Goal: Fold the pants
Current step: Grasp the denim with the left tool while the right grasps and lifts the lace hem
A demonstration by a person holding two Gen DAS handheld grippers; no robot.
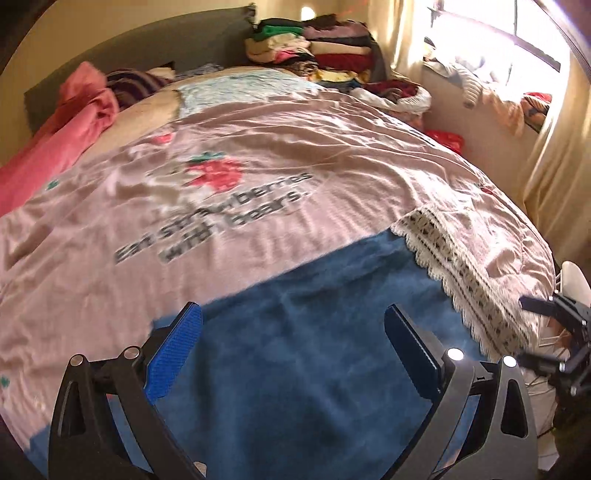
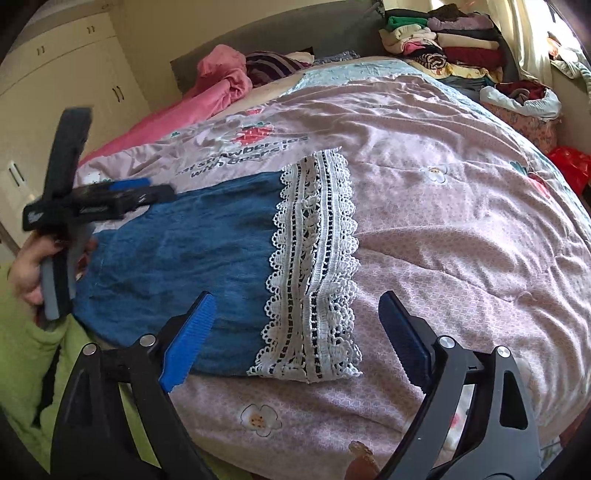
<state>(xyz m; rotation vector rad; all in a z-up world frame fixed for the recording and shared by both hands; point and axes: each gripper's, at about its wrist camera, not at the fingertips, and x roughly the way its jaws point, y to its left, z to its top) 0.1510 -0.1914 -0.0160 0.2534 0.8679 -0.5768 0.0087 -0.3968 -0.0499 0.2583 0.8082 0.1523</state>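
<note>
Blue lace-hemmed pants [image 2: 177, 251] lie crosswise, lace hem [image 2: 314, 266] ahead of my right gripper [image 2: 295, 332]; left gripper [image 1: 291, 339] over denim; both spread wide, empty; right nearer hem.

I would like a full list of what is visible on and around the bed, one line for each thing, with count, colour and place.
pants: one, blue with a white lace hem, folded flat at the near edge of the bed
quilt: one, pale pink with a strawberry print and dark lettering, covering the bed
blanket: one, pink, bunched at the far left by the headboard
folded clothes: one stack, mixed colours, far right corner of the bed
headboard: one, grey, far end
wardrobe: one, cream, left wall
bag: one, red, right of the bed
left gripper: jaws open over the blue cloth
right gripper: jaws open above the lace hem
hand: one, holding the left gripper's handle
</note>
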